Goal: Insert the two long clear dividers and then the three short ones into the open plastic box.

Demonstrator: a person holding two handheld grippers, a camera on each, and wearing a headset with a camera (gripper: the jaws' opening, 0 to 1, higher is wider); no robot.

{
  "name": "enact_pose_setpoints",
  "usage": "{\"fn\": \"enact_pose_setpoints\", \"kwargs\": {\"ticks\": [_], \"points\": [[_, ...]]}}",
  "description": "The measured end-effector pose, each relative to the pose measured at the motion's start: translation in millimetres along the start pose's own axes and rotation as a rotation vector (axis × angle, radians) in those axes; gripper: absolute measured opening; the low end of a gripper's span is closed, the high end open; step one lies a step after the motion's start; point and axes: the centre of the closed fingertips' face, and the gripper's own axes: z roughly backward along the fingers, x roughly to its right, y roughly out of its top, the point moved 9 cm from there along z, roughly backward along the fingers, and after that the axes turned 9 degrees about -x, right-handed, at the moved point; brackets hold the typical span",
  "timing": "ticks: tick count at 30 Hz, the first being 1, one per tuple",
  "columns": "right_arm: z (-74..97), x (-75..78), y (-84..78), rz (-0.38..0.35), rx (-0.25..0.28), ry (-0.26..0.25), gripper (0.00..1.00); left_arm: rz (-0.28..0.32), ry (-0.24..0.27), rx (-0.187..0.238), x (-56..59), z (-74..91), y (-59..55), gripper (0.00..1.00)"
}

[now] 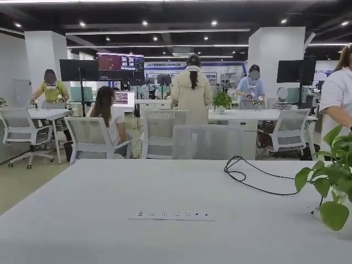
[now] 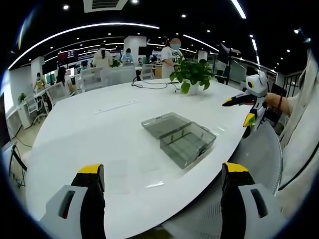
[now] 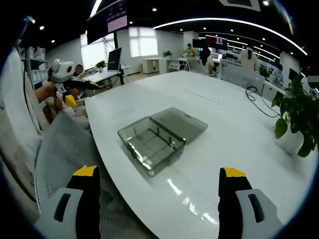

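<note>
Not started — my left claw (image 2: 162,170) and right claw (image 3: 159,172) gape empty, short of the open box (image 2: 185,143); next, lift a long divider from the faint clear sheets (image 2: 119,174) on the surface (image 2: 84,124).

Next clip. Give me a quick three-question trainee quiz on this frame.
1. True or false: the plastic box on the table has its lid shut.
2. What lies on the table beside the potted plant? A) a black cable B) a laptop C) a mug
3. Fill in: the left hand-held gripper and the right hand-held gripper both have their jaws ____.
Key: 1 false, the lid lies open; 2 A; 3 open.
</note>
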Motion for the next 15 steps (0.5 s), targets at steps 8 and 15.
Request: {"fn": "enact_pose_setpoints", "kwargs": {"ticks": [8,15], "points": [[-1.0,-3.8,4.2,-0.003,0.010,0.011,1.00,0.019,0.026,-0.039,-10.7,-4.2,-1.5,0.90],[-3.8,-8.6,12.2,-0.007,0.050,0.039,0.99,0.028,0.046,-0.073,-20.1,-11.0,-1.5,0.84]]}}
